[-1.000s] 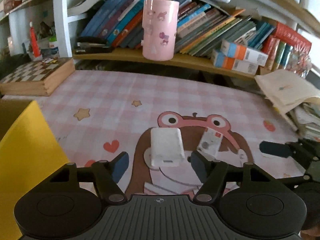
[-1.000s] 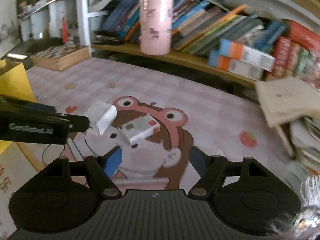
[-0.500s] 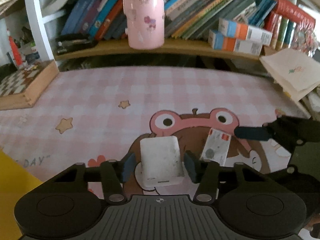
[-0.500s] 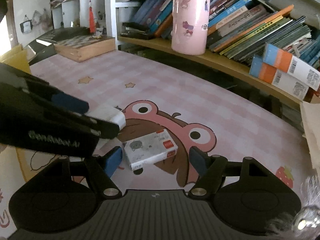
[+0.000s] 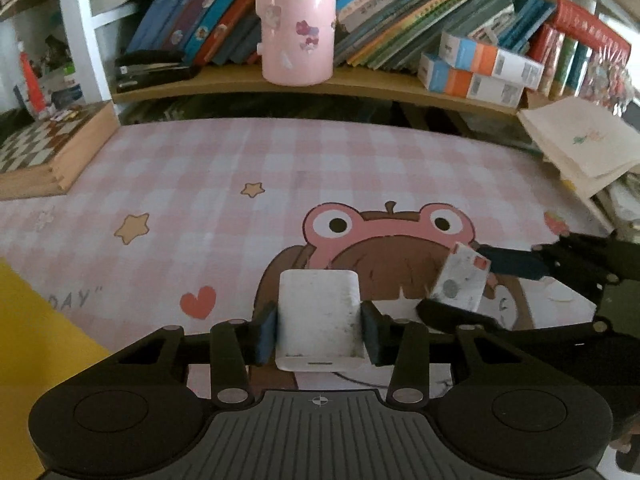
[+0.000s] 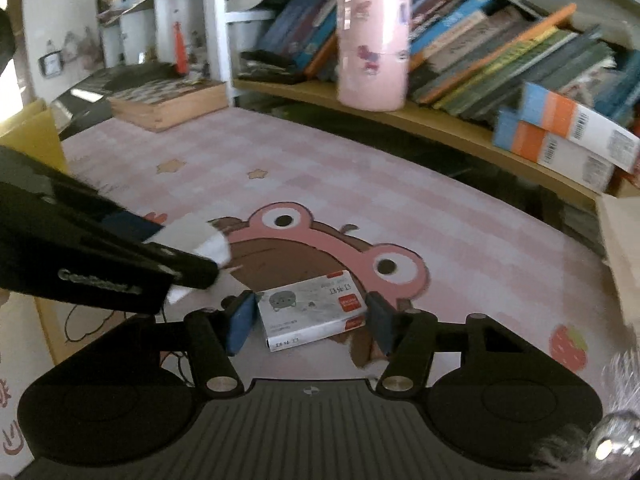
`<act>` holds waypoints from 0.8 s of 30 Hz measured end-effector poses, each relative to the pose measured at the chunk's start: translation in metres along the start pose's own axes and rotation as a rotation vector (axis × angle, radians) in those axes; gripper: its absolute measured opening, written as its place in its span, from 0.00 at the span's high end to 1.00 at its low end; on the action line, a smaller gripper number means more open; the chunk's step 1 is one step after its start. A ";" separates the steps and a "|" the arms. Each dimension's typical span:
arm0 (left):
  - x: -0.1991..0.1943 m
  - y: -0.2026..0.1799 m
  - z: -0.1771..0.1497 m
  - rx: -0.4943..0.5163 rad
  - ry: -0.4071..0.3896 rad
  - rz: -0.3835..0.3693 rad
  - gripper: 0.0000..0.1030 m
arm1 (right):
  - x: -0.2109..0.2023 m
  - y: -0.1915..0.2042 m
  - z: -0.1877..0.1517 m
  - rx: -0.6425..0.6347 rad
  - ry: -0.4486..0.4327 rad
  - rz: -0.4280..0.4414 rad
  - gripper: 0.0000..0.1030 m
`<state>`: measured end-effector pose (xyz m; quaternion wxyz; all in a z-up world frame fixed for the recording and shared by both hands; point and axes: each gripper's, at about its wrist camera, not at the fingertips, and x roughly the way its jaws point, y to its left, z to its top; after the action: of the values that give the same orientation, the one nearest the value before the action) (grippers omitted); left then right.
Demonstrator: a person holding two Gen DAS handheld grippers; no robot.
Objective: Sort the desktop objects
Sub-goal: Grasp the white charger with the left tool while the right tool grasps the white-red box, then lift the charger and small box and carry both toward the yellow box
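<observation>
My left gripper (image 5: 319, 334) is shut on a white charger block (image 5: 319, 318), its blue pads pressed to both sides, low over the pink frog desk mat (image 5: 248, 168). The block also shows in the right wrist view (image 6: 200, 240), partly hidden by the left gripper's black finger. My right gripper (image 6: 310, 322) straddles a small grey-white box with a red label (image 6: 314, 308) that lies on the mat. Its jaws stand close beside the box ends with small gaps showing. In the left wrist view the box (image 5: 460, 282) sits between the right gripper's fingers.
A pink cup (image 5: 296, 20) stands on a wooden shelf (image 5: 380, 84) with leaning books and orange-blue boxes (image 5: 476, 68). A chessboard box (image 5: 48, 148) lies at far left, a yellow bin (image 5: 36, 344) at near left, stacked papers (image 5: 580, 148) at right.
My left gripper closed onto the white charger block. My right gripper moved forward and down around the small box and its jaws narrowed.
</observation>
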<state>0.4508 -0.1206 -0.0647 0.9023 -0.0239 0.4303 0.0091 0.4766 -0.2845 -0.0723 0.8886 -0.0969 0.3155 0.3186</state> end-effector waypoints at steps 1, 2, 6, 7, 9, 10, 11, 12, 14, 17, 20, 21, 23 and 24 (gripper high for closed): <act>-0.005 0.000 -0.002 -0.004 -0.006 -0.006 0.59 | -0.005 0.000 -0.002 0.015 -0.009 -0.004 0.45; -0.010 -0.001 -0.003 -0.008 -0.014 -0.014 0.59 | -0.012 0.000 -0.004 0.030 -0.017 -0.011 0.45; -0.033 -0.004 -0.010 -0.005 -0.045 -0.053 0.59 | -0.035 0.004 -0.010 0.076 -0.038 -0.063 0.45; -0.039 -0.005 -0.012 -0.002 -0.050 -0.063 0.59 | -0.042 0.006 -0.011 0.091 -0.042 -0.075 0.45; -0.050 -0.007 -0.017 0.007 -0.055 -0.082 0.59 | -0.055 0.010 -0.016 0.122 -0.046 -0.098 0.45; -0.056 -0.009 -0.020 0.013 -0.058 -0.091 0.59 | -0.061 0.012 -0.019 0.134 -0.044 -0.107 0.45; -0.061 -0.009 -0.023 0.017 -0.059 -0.098 0.59 | -0.068 0.015 -0.022 0.144 -0.040 -0.113 0.45; -0.066 -0.010 -0.026 0.019 -0.062 -0.108 0.59 | -0.075 0.018 -0.025 0.151 -0.037 -0.118 0.45; -0.078 -0.010 -0.033 0.019 -0.070 -0.130 0.59 | -0.087 0.025 -0.031 0.161 -0.034 -0.130 0.45; -0.096 -0.010 -0.042 0.007 -0.085 -0.167 0.59 | -0.107 0.036 -0.042 0.177 -0.027 -0.148 0.45; -0.114 -0.010 -0.052 0.001 -0.100 -0.210 0.59 | -0.128 0.048 -0.052 0.187 -0.021 -0.169 0.45; -0.120 -0.010 -0.055 0.006 -0.105 -0.223 0.59 | -0.135 0.053 -0.055 0.189 -0.020 -0.178 0.45; -0.130 -0.011 -0.061 0.018 -0.114 -0.246 0.59 | -0.147 0.059 -0.059 0.205 -0.015 -0.193 0.45; -0.135 -0.010 -0.063 0.020 -0.118 -0.259 0.59 | -0.153 0.062 -0.061 0.216 -0.013 -0.202 0.45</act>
<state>0.3172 -0.1338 0.0007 0.9199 -0.0697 0.3697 -0.1106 0.3163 -0.3360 -0.0230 0.9235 -0.0299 0.3306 0.1924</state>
